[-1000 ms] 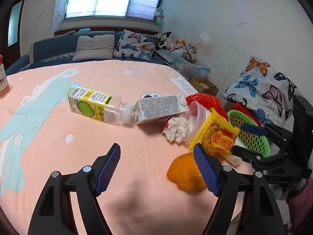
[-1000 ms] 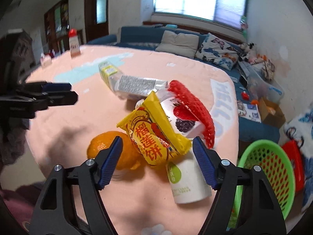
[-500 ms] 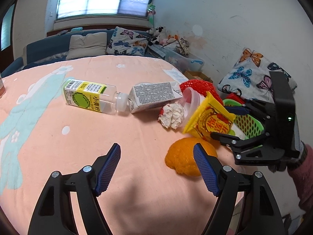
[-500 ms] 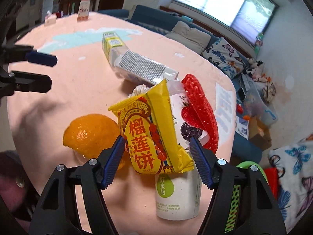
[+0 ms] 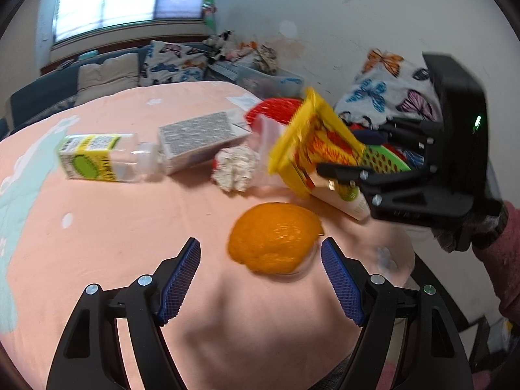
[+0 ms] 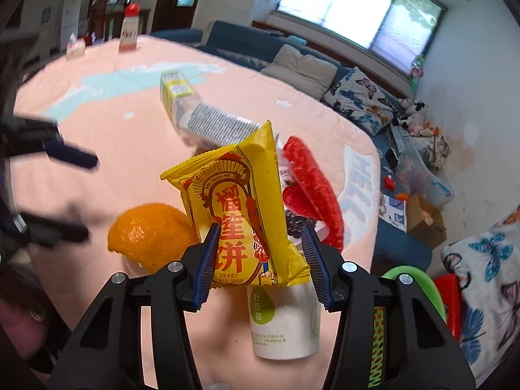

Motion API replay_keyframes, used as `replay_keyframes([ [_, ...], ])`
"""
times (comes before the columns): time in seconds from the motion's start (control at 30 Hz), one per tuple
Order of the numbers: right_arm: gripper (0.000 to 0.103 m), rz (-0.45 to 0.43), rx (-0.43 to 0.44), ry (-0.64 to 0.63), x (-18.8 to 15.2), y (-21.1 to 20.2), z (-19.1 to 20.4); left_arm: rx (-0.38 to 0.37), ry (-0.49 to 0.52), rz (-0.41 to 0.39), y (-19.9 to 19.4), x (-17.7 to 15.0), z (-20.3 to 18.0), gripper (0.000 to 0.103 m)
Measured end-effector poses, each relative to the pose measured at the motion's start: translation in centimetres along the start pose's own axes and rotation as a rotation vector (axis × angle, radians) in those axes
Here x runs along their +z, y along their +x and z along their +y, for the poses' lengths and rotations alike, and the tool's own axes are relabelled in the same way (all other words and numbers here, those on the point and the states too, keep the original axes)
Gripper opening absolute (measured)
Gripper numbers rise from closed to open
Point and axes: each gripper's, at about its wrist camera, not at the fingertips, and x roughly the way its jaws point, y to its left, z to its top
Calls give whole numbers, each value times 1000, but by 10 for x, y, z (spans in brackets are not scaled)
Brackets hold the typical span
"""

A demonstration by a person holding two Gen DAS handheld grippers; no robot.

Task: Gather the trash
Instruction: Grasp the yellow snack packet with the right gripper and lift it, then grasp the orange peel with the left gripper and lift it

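My right gripper (image 6: 260, 243) has narrowed around the lower part of a yellow snack packet (image 6: 240, 214), both pads at its sides; the packet (image 5: 312, 149) stands tilted above a white yoghurt cup (image 6: 282, 318). My left gripper (image 5: 260, 260) is open, its pads on either side of an orange peel (image 5: 276, 237) on the pink tablecloth, not touching it. The peel (image 6: 152, 234) lies left of the packet. A crumpled tissue (image 5: 234, 169), a plastic bottle (image 5: 104, 156) and a grey carton (image 5: 201, 136) lie farther back.
A red mesh net (image 6: 312, 182) lies by the cup. A green basket (image 6: 419, 286) and a red one (image 6: 451, 295) stand off the table's right edge. A red-capped bottle (image 6: 128, 29) stands at the far end. The table edge (image 5: 403, 260) is near.
My right gripper has moved in and narrowed onto the yellow packet, which now stands more upright. My left gripper has moved forward so its open pads flank the orange peel.
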Motion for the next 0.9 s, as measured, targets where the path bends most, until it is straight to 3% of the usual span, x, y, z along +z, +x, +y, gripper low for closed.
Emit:
replay_keyframes([
  [0.3,51,-66,-24,138,-5,-30,-25,-18,-21,64,35,15,-19,85],
  [0.47,51,-83,-32,200,-15,-37,-36,11,-99,118,58,24,-20,88],
  [0.7,51,-91,-28,253,-27,-40,-45,98,-180,192,80,34,-16,88],
  [0.9,51,-98,-28,274,-32,-42,-47,99,-207,188,82,32,-10,82],
])
